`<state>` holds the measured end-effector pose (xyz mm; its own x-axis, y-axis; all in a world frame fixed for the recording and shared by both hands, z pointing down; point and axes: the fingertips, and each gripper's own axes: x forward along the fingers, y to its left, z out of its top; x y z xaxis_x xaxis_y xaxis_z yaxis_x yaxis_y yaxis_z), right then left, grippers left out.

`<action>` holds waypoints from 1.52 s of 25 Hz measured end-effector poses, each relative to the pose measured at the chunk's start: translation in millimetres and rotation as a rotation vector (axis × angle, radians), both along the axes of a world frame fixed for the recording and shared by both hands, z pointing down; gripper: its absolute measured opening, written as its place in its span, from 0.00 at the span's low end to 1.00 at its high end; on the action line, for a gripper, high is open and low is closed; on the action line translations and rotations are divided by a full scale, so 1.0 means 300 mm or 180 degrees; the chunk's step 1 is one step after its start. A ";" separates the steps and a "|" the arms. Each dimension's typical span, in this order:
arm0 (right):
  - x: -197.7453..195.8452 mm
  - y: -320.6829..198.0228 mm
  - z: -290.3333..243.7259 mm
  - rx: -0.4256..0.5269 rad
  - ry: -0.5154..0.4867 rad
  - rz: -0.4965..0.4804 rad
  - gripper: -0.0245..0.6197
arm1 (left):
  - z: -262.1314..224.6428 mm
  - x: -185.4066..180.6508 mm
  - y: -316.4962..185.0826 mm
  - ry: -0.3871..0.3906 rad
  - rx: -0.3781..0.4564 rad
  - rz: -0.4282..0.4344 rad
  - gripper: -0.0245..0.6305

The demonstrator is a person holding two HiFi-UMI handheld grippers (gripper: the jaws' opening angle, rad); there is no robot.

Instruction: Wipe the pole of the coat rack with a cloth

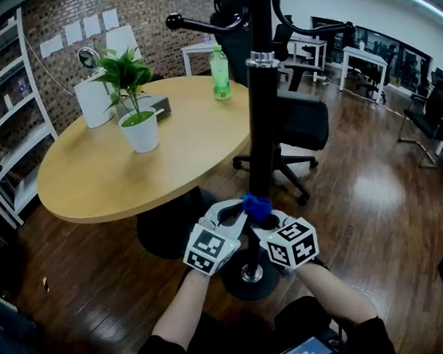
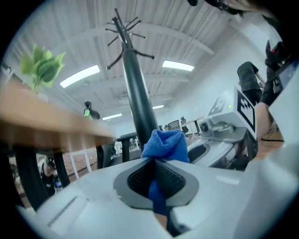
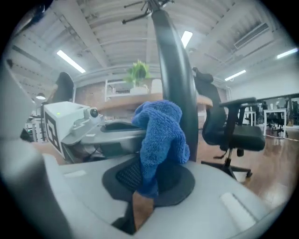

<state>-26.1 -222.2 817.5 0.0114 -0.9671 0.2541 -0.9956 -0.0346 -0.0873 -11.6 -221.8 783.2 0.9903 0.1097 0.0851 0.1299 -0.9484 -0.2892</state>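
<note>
both grippers meet low on the coat rack pole (image 1: pixel 261 123), just above its round base (image 1: pixel 251 277) on the wooden floor (image 1: pixel 382 201). the blue cloth (image 1: pixel 256 206) is bunched against the front of the pole between them. in the left gripper view, the left gripper (image 2: pixel 156 161) has its jaws pressed together on a fold of the cloth (image 2: pixel 163 142), which bulges out beyond the jaw tips and touches the black pole (image 2: pixel 138 102). in the right gripper view, the right gripper (image 3: pixel 152 170) likewise has its jaws closed, pinching the cloth (image 3: pixel 161 130), with a thick wad standing up against the pole (image 3: pixel 175 84). each gripper's view shows the other gripper just beside it.

from the head view, the left gripper (image 1: pixel 237 212) and right gripper (image 1: pixel 269 219) sit side by side, their 2 marker cubes facing up, with the person's forearms reaching in from below. left of the pole stands a round wooden counter (image 1: pixel 82 181) carrying a potted plant (image 1: pixel 136 110) and a green bottle (image 1: pixel 220 73). a black office chair (image 1: pixel 301 125) stands just behind the pole.
</note>
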 end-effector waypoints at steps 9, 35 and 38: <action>0.035 0.012 -0.761 0.0617 0.0091 0.0055 0.12 | -0.782 0.020 0.039 0.0671 0.0080 0.0039 0.04; -0.309 0.638 -1.788 0.1480 -0.0782 0.0126 0.12 | -1.735 -0.745 0.218 0.1001 -0.1416 0.0001 0.04; -0.360 0.647 -1.768 0.1514 -0.0925 0.0117 0.12 | -1.722 -0.780 0.210 0.1119 -0.1519 -0.0084 0.04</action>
<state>-134.0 -28.1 287.0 0.0419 -0.9763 -0.2125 -0.9271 0.0413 -0.3724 -245.5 -158.9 266.6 0.9531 0.0301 -0.3012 0.0781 -0.9858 0.1488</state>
